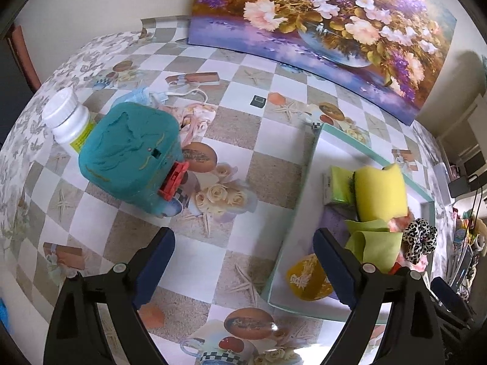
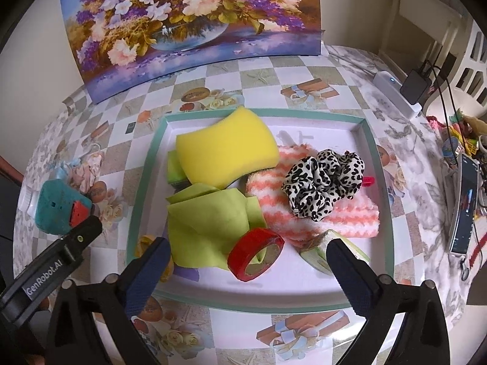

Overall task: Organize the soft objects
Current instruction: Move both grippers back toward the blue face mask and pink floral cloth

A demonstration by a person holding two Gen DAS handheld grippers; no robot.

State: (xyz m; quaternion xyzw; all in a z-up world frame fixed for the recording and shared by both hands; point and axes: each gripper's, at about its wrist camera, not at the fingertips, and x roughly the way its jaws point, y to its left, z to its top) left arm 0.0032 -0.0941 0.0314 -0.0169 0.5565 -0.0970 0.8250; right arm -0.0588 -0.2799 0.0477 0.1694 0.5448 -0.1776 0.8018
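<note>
Right wrist view: your right gripper hangs wide open and empty over the near edge of the tray, the red tape roll between its fingers, untouched. Tape is no soft thing; close here and you risk lifting it. Beyond lie the green cloth, striped towel, leopard scrunchie and yellow sponge, all in the tray. Left gripper is also wide open, holding nothing, over bare tablecloth. Farther off, the blue mask and pink cloth lie behind the teal box; reaching over could knock the white bottle
</note>
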